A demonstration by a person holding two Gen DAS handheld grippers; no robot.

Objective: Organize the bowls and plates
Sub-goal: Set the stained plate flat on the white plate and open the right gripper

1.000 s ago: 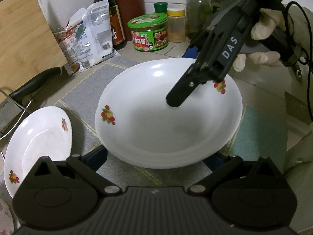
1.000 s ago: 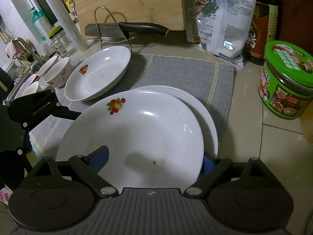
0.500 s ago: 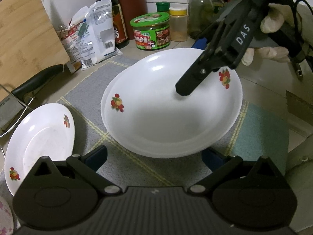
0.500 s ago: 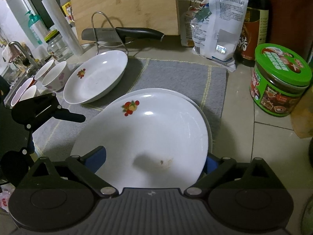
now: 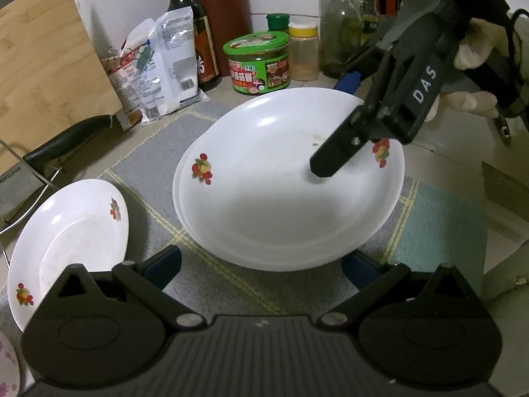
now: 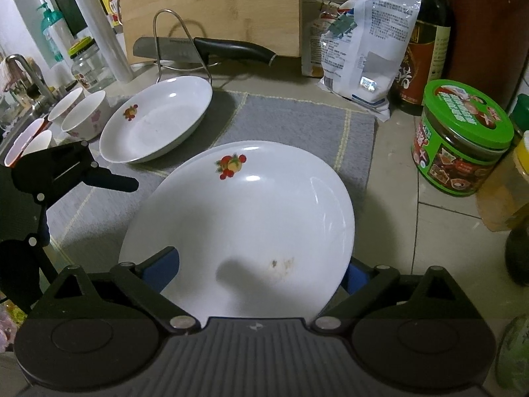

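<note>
Two white plates with fruit prints are stacked on the grey mat; the top plate (image 5: pixel 291 195) also shows in the right wrist view (image 6: pixel 244 231). My right gripper (image 6: pixel 261 273) is open, its fingers on either side of the stack's near rim; its upper finger (image 5: pixel 334 162) hangs over the top plate. My left gripper (image 5: pixel 261 264) is open and empty just in front of the stack. A third white plate (image 5: pixel 69 248) leans on a wire rack at the left (image 6: pixel 155 122). Small bowls (image 6: pixel 84 115) stand at the far left.
A wooden cutting board (image 6: pixel 211 6) and a black-handled knife (image 6: pixel 205 49) lie behind. A white packet (image 6: pixel 363 49), a dark sauce bottle (image 6: pixel 426 43), a green-lidded jar (image 6: pixel 459 139) and spice jars (image 5: pixel 302 51) stand near the stack. A teal cloth (image 5: pixel 439 228) lies at the right.
The left gripper has let go of the top plate and drawn back; the plate has settled onto the one below. The right gripper stays around the stack's rim.
</note>
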